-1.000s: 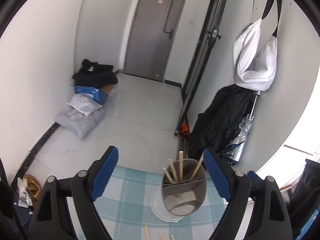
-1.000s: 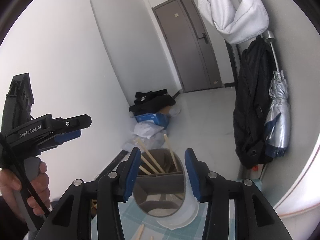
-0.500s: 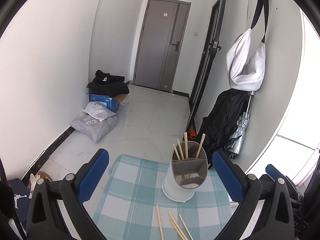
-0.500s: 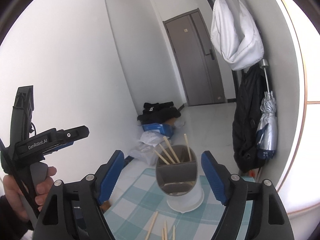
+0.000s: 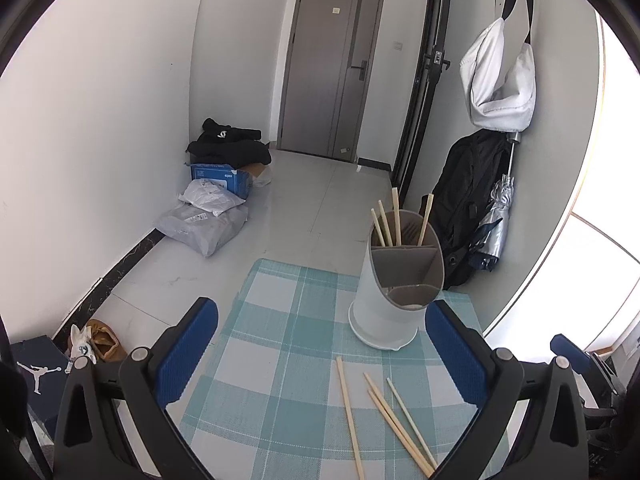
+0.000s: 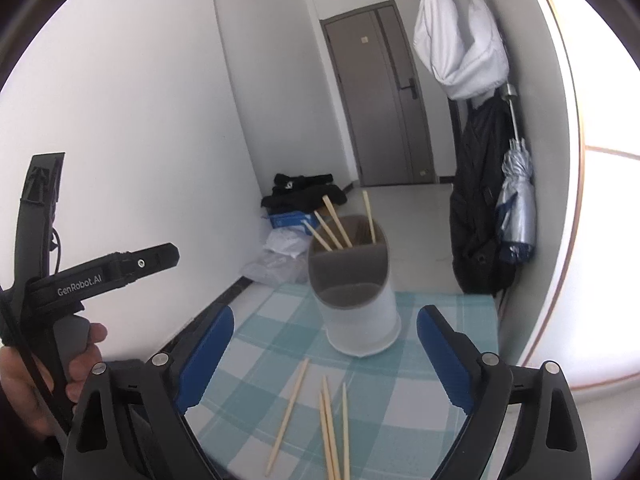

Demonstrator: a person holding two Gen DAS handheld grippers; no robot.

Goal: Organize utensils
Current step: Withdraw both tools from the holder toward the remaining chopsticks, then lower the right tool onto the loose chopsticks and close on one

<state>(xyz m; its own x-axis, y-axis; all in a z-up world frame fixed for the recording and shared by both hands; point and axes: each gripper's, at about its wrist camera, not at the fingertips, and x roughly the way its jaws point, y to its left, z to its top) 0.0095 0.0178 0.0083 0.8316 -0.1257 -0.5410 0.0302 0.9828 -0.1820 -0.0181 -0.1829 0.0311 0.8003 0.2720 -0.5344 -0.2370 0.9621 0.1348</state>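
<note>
Chopsticks [image 5: 394, 420]: four loose on tablecloth [image 5: 280, 360], four in holder [image 5: 396, 280].

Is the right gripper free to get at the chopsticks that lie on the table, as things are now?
Probably yes. The right gripper is opening with nothing between its jaws, and the loose chopsticks lie bare on the checked cloth before it. The holder stands beyond them.

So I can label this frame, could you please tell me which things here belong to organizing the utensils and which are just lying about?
Belongs to the job:
- loose chopsticks on the checked tablecloth
- utensil holder with four chopsticks standing in it

Just lying about:
- parcels
- black clothes
- white bag
- umbrella
- shoe
</note>
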